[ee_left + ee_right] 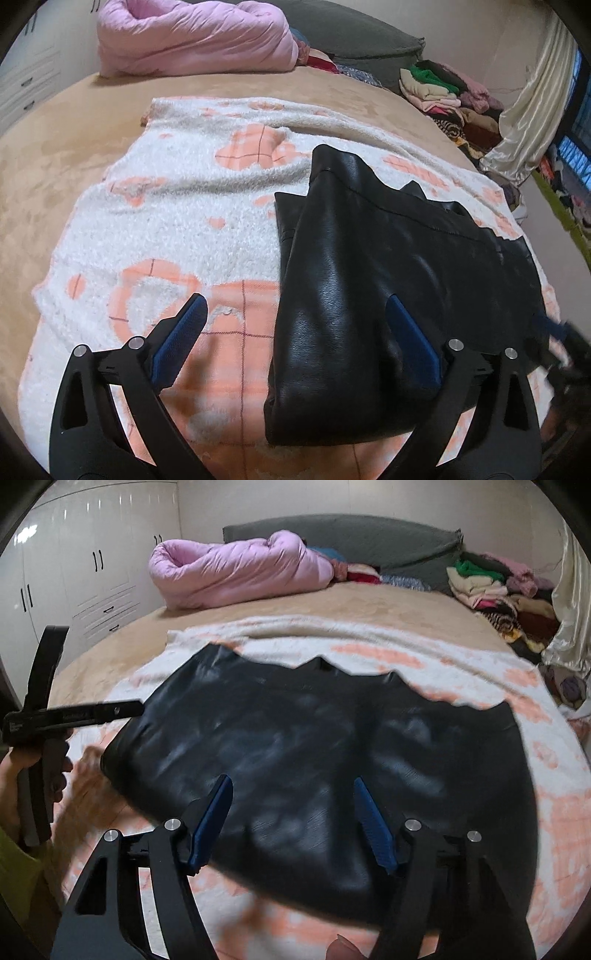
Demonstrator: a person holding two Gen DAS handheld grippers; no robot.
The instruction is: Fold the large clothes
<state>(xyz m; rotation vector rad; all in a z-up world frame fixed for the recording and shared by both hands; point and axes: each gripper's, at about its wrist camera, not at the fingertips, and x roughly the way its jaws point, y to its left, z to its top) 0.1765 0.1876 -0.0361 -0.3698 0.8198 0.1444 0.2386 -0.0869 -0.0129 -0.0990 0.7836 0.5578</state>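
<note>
A black leather garment point(369, 266) lies folded on a white fleece blanket with orange patches point(166, 206), spread over a tan bed. In the left wrist view my left gripper point(295, 301) stands wide open just above the garment's near left end. One blue pad is over the blanket and the other over the leather, with nothing pinched. In the blurred right wrist view the garment point(314, 738) stretches across the blanket point(535, 760). My right gripper point(292, 780) hovers open over its near edge, pads apart and gripping nothing. A person's hand point(22, 771) holds the left tool at that view's left edge.
A rolled pink duvet point(236, 572) lies at the head of the bed against a grey headboard point(369, 535). A pile of mixed clothes point(495, 590) sits at the far right corner beside a cream curtain point(532, 122). White wardrobes point(81, 568) stand along the left.
</note>
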